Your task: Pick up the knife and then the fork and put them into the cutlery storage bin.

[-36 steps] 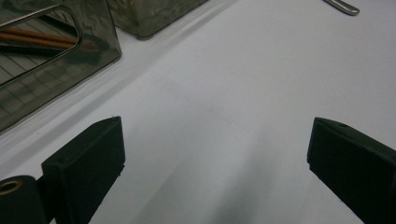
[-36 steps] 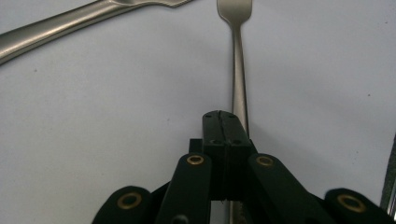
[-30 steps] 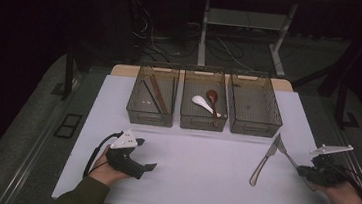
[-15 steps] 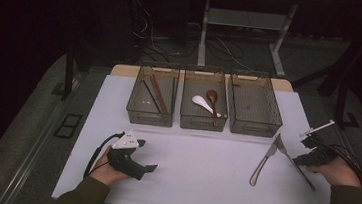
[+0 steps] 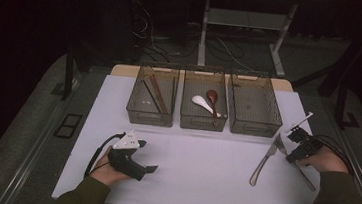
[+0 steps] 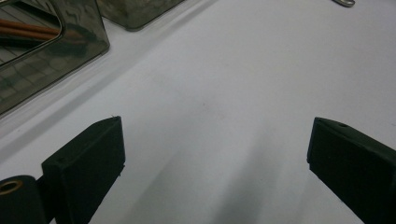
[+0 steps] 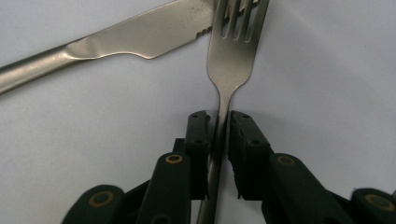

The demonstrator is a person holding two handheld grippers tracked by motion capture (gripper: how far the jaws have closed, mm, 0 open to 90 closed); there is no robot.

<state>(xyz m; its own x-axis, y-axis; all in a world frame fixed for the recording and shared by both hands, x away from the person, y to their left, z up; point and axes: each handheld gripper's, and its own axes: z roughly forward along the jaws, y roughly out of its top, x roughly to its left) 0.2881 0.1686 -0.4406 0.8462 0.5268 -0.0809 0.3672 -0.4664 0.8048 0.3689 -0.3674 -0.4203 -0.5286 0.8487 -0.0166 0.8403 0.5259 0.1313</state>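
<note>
The right gripper [image 7: 218, 122] is clamping the fork [image 7: 232, 56] by its neck, tines overlapping the knife [image 7: 140, 39]; lifting straight should spare the knife. The left gripper [image 6: 215, 154] is resting with its jaws spread wide, empty.

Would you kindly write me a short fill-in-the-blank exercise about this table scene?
1. The right gripper is shut on the handle of the ____.
2. The fork's tines lie across the blade of the ____.
3. The white spoon lies in the ____ of the three bins.
4. The left gripper has its jaws ____.

Missing words: fork; knife; middle; open
</note>
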